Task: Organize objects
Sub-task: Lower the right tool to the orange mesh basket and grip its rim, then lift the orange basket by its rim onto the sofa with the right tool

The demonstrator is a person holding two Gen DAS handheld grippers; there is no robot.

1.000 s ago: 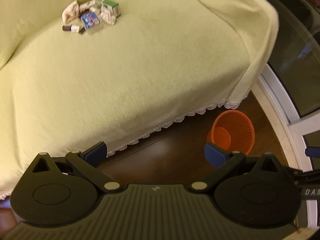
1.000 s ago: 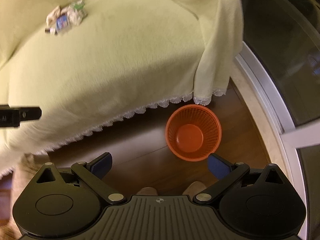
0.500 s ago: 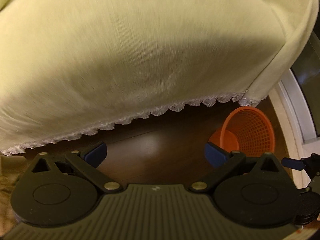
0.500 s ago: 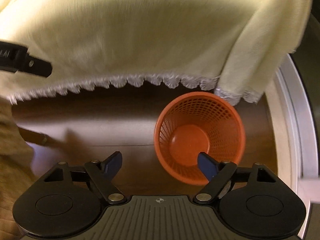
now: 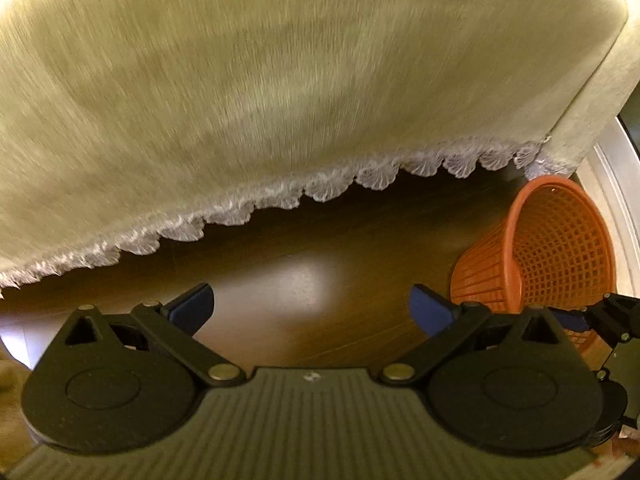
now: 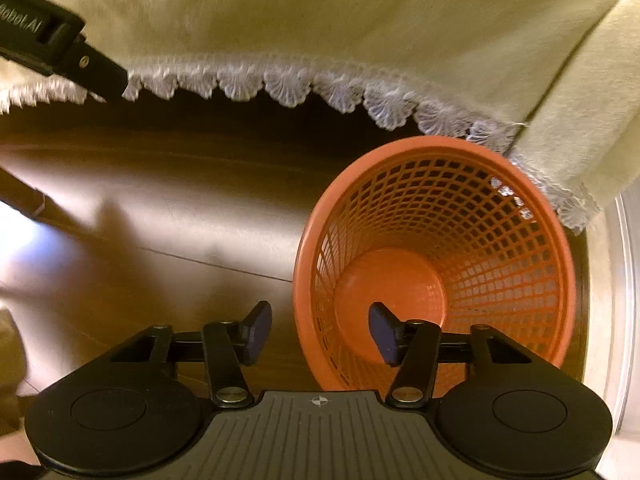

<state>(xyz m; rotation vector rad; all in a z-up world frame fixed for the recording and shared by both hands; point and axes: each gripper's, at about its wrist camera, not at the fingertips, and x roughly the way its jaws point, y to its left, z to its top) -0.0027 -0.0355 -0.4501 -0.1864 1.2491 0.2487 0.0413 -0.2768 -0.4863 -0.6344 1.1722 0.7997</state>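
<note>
- Step in hand (judgement): the approach to the orange basket (image 6: 436,264), most likely to take it by its rim so that it can serve the sorting; no grasp is made yet.
- Right gripper (image 6: 318,332): points steeply down at the near rim of the basket. Its jaws have just been closing and stand about half apart; the rim wall lies between them, 1 pad outside the basket and 1 over its inside, and neither pad presses on it.
- Left gripper (image 5: 310,308): jaws spread wide, nothing between them, over bare wooden floor (image 5: 320,248), with the basket off to its right.
- Location of the basket: upright on the floor, just beside the lace-edged corner of the pale cloth (image 6: 360,20) that drapes a piece of furniture; a white frame (image 6: 624,280) runs along its far side. It is empty.
- Next move (judgement): close the right jaws squarely on the rim wall; the mesh is thin and may flex, so the pinch should sit deep on the solid rim band before any lift.
- Count: 1 basket, 1 cloth, 2 grippers, 0 loose objects in view.
</note>
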